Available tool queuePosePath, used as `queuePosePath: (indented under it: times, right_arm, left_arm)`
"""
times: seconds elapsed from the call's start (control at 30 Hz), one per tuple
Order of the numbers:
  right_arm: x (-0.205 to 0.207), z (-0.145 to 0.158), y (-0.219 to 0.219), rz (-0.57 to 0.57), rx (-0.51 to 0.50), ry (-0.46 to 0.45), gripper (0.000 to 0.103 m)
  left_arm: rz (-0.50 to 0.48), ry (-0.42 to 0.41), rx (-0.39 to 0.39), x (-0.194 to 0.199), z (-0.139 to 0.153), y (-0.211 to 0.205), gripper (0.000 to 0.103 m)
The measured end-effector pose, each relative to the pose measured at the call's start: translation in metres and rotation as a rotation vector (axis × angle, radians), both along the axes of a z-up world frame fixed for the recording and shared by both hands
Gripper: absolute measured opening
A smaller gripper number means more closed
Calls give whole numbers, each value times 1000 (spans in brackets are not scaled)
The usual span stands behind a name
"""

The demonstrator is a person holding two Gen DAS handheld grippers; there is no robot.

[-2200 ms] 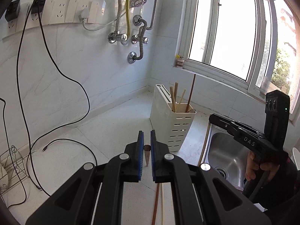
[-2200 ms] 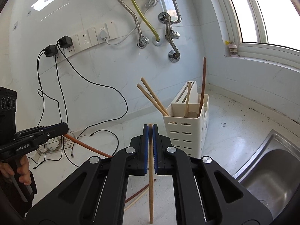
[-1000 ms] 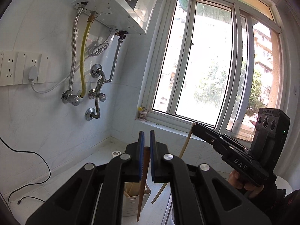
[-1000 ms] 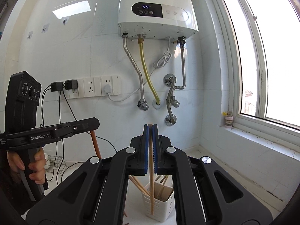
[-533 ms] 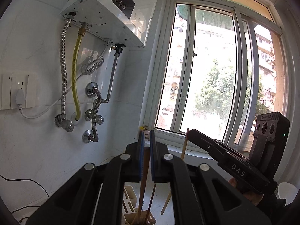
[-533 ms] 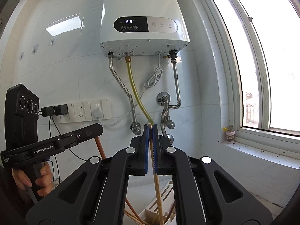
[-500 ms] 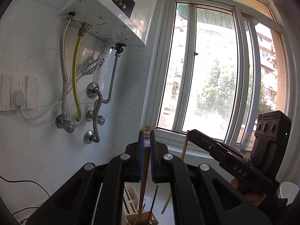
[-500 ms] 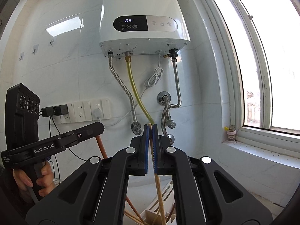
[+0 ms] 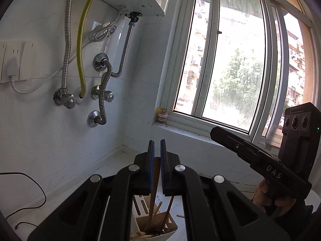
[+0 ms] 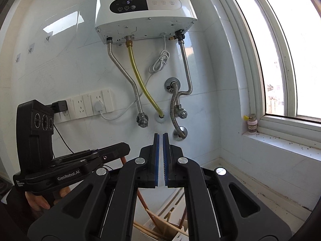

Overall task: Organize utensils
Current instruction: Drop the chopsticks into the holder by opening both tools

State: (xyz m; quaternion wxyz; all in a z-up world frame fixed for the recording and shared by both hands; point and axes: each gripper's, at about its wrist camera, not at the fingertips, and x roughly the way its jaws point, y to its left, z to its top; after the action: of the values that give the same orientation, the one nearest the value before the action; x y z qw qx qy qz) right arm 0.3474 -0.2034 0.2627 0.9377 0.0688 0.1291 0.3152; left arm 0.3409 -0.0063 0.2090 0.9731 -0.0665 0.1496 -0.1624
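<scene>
A white slotted utensil holder [image 9: 158, 226] stands on the counter below both grippers, with several wooden chopsticks [image 9: 168, 210] standing in it. It also shows in the right wrist view [image 10: 178, 224]. My left gripper [image 9: 157, 148] has its pads slightly apart around a brown chopstick [image 9: 153, 188] that hangs down into the holder. My right gripper [image 10: 161, 140] has a narrow gap between its blue pads and nothing in it. The left gripper body [image 10: 66, 170] with its brown chopstick [image 10: 123, 159] shows at the left of the right wrist view.
A water heater [image 10: 144, 10] with metal hoses [image 10: 130, 80] hangs on the tiled wall. Wall sockets [image 10: 90, 104] sit at the left. A window [image 9: 230, 70] and its sill [image 10: 280, 140] with a small bottle [image 10: 251, 124] are at the right.
The light chopstick has left my right gripper and its pads have parted slightly. My left gripper's pads have loosened around the brown chopstick. Both views tilted down a little.
</scene>
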Motion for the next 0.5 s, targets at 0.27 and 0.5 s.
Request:
queuePosePath:
  times: [0.27,0.5]
  right_arm:
    - [-2,-44,-33,-45,-87,97,26]
    - [-9,-101,-70,-161,-166,258,29]
  left_arm:
    - [0,31,-18,0,-15,2,5]
    - [-8,48,-12,-3,-25,-2,5]
